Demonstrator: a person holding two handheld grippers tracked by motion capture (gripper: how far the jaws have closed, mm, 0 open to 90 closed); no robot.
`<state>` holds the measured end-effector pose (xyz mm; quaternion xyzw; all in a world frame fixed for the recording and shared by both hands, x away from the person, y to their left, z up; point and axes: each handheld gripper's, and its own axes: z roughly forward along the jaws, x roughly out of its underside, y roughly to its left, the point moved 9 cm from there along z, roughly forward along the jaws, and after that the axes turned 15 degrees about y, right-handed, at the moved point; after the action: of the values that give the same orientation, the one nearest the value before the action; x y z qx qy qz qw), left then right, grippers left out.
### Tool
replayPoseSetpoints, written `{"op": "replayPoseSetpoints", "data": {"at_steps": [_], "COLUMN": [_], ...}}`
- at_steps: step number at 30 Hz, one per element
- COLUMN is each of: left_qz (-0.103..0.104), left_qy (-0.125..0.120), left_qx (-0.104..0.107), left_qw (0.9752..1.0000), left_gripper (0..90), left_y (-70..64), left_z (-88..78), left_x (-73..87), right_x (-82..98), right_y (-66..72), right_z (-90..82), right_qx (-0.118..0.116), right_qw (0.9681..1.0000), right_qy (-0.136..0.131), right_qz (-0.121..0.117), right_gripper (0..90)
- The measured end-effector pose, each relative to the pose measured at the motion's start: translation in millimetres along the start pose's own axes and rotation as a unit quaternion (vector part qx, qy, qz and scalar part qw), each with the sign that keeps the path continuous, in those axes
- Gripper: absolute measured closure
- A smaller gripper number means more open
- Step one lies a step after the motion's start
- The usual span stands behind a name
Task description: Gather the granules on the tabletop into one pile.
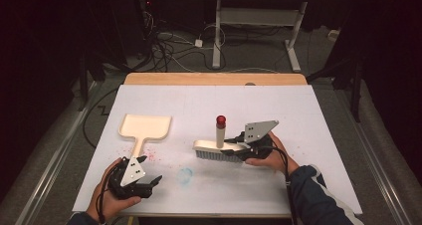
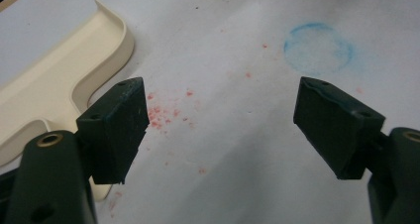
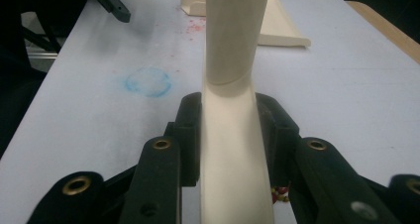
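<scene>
Worktop point(image 1: 308, 115): white sheet over a wooden table, whose bare wood shows along the far edge.

Dustpan point(image 1: 147, 127): cream, lying flat toward the left edge, about midway between near and far edges. Its handle points at the near edge, toward your left hand. You have not picked it up.

Brush point(image 1: 219, 149): cream block with grey bristles, right of centre, bristles down on or just above the sheet; I cannot tell which. Its handle stands up, red cap on top.

Right gripper point(image 1: 249, 148): clamped on the brush. In the right gripper view both jaws press flat against the cream back of the brush point(image 3: 233, 154), just below where the round handle joins.

Left gripper point(image 1: 144, 177): near the near-left corner, just short of the dustpan handle. The left gripper view shows its jaws spread wide, nothing between them, the handle's edge just beside one jaw.

Blue ring stain point(image 1: 185, 175): on the sheet between your two hands, toward the near edge.

Red crumbs point(image 2: 161, 116): scattered just right of the dustpan handle, loose on the sheet, none in the pan.

Progress, as I judge it: brush in hand is done. You have yet to grip the pan and sweep the crumbs in. Early stage.
</scene>
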<state>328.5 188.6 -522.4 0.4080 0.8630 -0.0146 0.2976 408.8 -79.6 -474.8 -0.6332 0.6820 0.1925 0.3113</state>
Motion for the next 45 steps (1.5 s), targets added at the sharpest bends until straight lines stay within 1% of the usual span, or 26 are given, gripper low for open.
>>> {"op": "replayPoseSetpoints", "data": {"at_steps": [4, 6, 8, 11, 12, 14, 15, 18, 20, 21, 23, 25, 28, 30, 33, 34, 35, 36, 37, 39, 42, 45], "left_qz": [0.002, 0.001, 0.002, 0.002, 0.002, 0.002, 0.002, 0.000, 0.000, 0.000, 0.001, 0.005, 0.006, 0.006, 0.005, 0.006, 0.007, 0.008, 0.010, 0.011, 0.012, 0.012], "left_qy": [-0.002, -0.004, -0.004, -0.006, -0.006, -0.006, -0.007, -0.010, -0.010, -0.010, -0.010, -0.010, -0.011, -0.010, -0.010, -0.010, -0.009, -0.008, -0.007, -0.006, -0.005, -0.004], "left_qx": [0.000, 0.000, -0.001, -0.001, -0.001, -0.002, -0.002, -0.003, -0.003, -0.003, -0.003, -0.005, -0.005, -0.005, -0.003, -0.003, -0.002, -0.003, -0.002, -0.001, 0.000, 0.001], "left_qw": [1.0000, 1.0000, 1.0000, 1.0000, 1.0000, 1.0000, 1.0000, 0.9999, 0.9999, 0.9999, 0.9999, 0.9999, 0.9999, 0.9999, 0.9999, 0.9999, 0.9999, 0.9999, 0.9999, 0.9999, 0.9999, 0.9999], "left_gripper": [20.6, 20.6, 20.6, 20.6, 20.6, 20.6, 20.6, 20.6, 20.6, 20.6, 20.6, 20.6, 20.6, 20.6, 20.6, 20.6, 20.6, 20.6, 20.6, 20.6, 20.6, 20.6], "left_y": [-0.2, -0.4, -0.5, -0.3, -0.3, -0.3, -0.3, -0.1, 0.0, -0.1, -0.5, -0.4, -0.6, -0.6, -1.2, -1.3, -1.5, -1.6, -2.0, -2.4, -2.1, -2.4], "left_z": [-0.8, -1.3, -1.7, -2.7, -2.7, -3.2, -3.8, -4.9, -5.2, -5.3, -5.7, -6.2, -6.5, -6.1, -5.2, -5.0, -4.9, -4.6, -4.4, -3.9, -3.0, -2.4], "left_x": [-0.2, -0.5, -0.5, -0.7, -0.6, -0.5, -0.5, -0.5, -0.4, -0.5, -0.6, -1.0, -1.6, -1.8, -2.2, -2.4, -2.6, -3.0, -3.1, -3.5, -3.5, -3.2], "right_x": [-4.0, -5.7, -6.9, -7.5, -6.9, -5.3, -3.8, 4.1, 12.4, 18.3, 27.1, 37.5, 53.8, 64.5, 78.7, 82.9, 85.4, 86.4, 86.0, 82.9, 74.8, 65.7], "right_y": [-1.7, -3.1, -2.9, -3.9, -5.0, -6.1, -6.0, -3.8, -2.0, 0.5, 4.7, 9.8, 17.0, 22.4, 29.2, 30.4, 31.1, 31.6, 31.6, 30.5, 29.7, 27.4], "right_z": [-5.8, -11.2, -18.3, -31.1, -37.2, -45.6, -50.7, -65.9, -74.9, -79.7, -85.3, -90.5, -96.4, -99.2, -100.5, -99.6, -98.4, -96.9, -95.3, -91.2, -82.0, -71.0], "right_qx": [0.015, 0.031, 0.036, 0.055, 0.066, 0.080, 0.087, 0.112, 0.140, 0.149, 0.158, 0.165, 0.180, 0.184, 0.183, 0.185, 0.184, 0.179, 0.177, 0.180, 0.182, 0.185], "right_qw": [0.9998, 0.9993, 0.9988, 0.9973, 0.9962, 0.9942, 0.9933, 0.9896, 0.9851, 0.9827, 0.9793, 0.9763, 0.9700, 0.9669, 0.9643, 0.9629, 0.9624, 0.9630, 0.9632, 0.9625, 0.9631, 0.9630], "right_qy": [-0.009, -0.014, -0.022, -0.028, -0.028, -0.027, -0.026, -0.015, 0.004, 0.013, 0.020, 0.034, 0.050, 0.061, 0.073, 0.079, 0.078, 0.075, 0.072, 0.070, 0.067, 0.070], "right_qz": [0.009, 0.018, 0.024, 0.041, 0.049, 0.067, 0.071, 0.088, 0.099, 0.109, 0.125, 0.136, 0.155, 0.166, 0.178, 0.181, 0.185, 0.187, 0.189, 0.190, 0.187, 0.183], "right_gripper": [67.6, 67.6, 67.6, 67.6, 67.6, 67.6, 67.6, 67.6, 67.6, 67.6, 67.6, 67.6, 67.6, 67.6, 67.6, 67.6, 67.6, 67.6, 67.6, 67.6, 67.7, 67.7]}}
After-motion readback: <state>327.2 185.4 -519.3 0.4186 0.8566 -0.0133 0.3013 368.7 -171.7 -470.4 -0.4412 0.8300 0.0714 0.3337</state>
